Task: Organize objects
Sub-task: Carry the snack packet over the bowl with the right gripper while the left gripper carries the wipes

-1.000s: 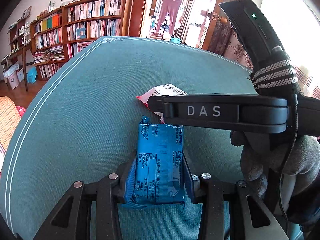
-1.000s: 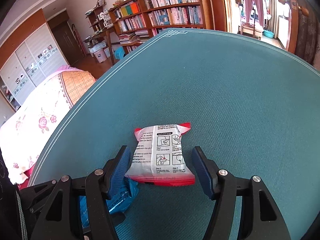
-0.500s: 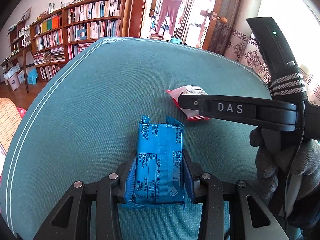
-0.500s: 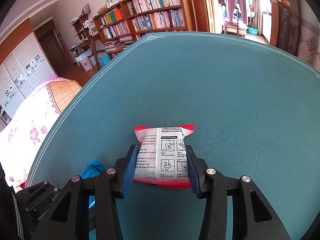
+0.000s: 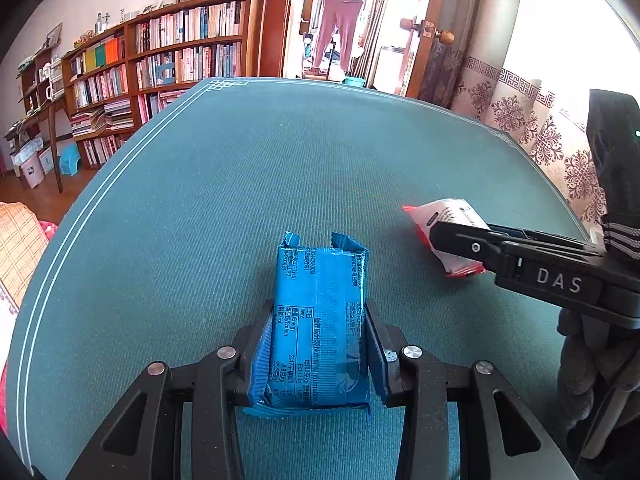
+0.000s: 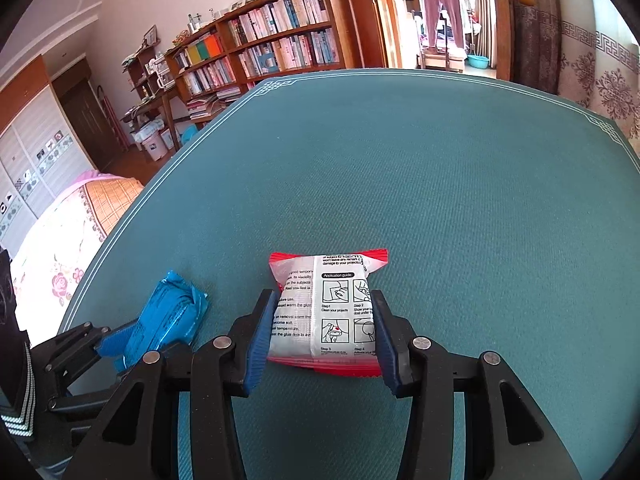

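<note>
— What is each hand holding?

— The left gripper (image 5: 318,354) has its two blue-padded fingers (image 5: 264,348) pressed against the long sides of a blue snack packet (image 5: 318,328). The packet runs lengthwise between them, its torn far end sticking out past the fingertips, printed nutrition text facing up.

— And the other one?

— The right gripper (image 6: 324,336) is clamped on a white packet with red edges (image 6: 326,308). Its pads touch both sides of the packet, which shows small instruction drawings on top. The far red seam reaches beyond the fingertips.

— Where do they sit relative to each other?

— Both are over a round table covered in teal cloth (image 6: 440,168) with a white line border. From the right wrist view, the blue packet (image 6: 162,320) is off to the left, near the table's edge, clearly apart from the white one. From the left wrist view, the white packet (image 5: 448,220) is off to the right.

— Anything behind?

— Wooden bookshelves (image 5: 180,60) full of books, and pink trousers (image 6: 438,4) hanging in a doorway.
</note>
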